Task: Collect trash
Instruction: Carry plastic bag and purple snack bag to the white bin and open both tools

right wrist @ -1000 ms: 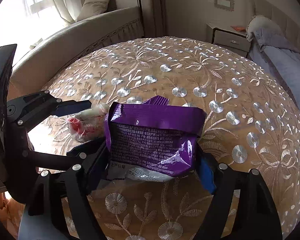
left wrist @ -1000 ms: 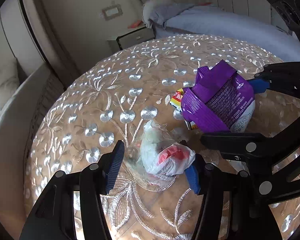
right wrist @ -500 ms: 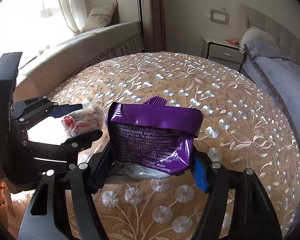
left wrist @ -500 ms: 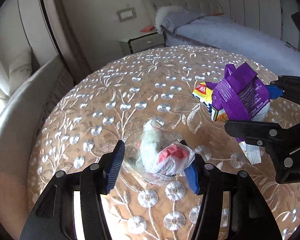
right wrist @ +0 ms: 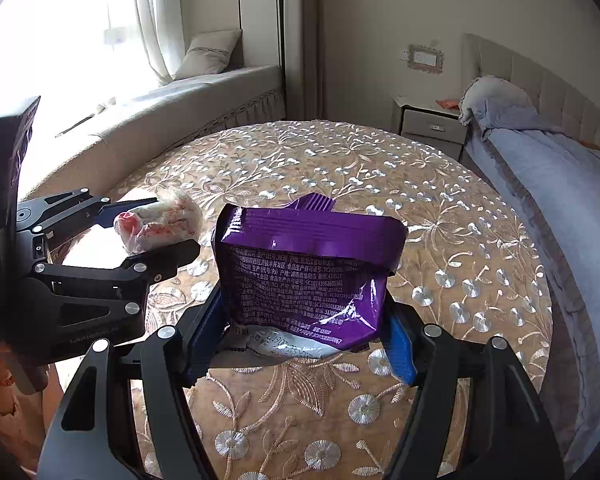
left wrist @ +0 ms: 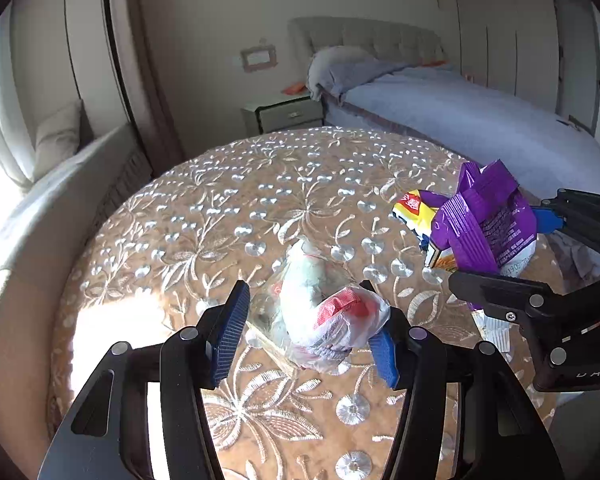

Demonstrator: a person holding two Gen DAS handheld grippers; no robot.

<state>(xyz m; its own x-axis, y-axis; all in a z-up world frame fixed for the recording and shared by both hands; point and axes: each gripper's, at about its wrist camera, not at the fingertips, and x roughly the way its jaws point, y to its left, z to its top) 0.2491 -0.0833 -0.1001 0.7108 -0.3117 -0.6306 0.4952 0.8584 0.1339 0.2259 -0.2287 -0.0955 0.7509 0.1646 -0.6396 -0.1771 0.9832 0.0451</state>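
Note:
My left gripper (left wrist: 306,332) is shut on a crumpled clear plastic wrapper with red print (left wrist: 324,316) and holds it above the round table (left wrist: 228,216). It also shows in the right wrist view (right wrist: 160,224). My right gripper (right wrist: 300,332) is shut on a purple snack bag (right wrist: 304,268), lifted above the table. The bag shows at the right of the left wrist view (left wrist: 484,228) with a yellow packet (left wrist: 414,210) pressed against it.
The table wears a beige embroidered cloth (right wrist: 440,240). A bed (left wrist: 480,120) and nightstand (left wrist: 284,114) stand beyond it. A window seat with a cushion (right wrist: 204,80) runs along the left. The two grippers hang close side by side.
Both grippers have risen and pulled back from the table with their trash held. The table looks smaller and farther below, and more of the room shows.

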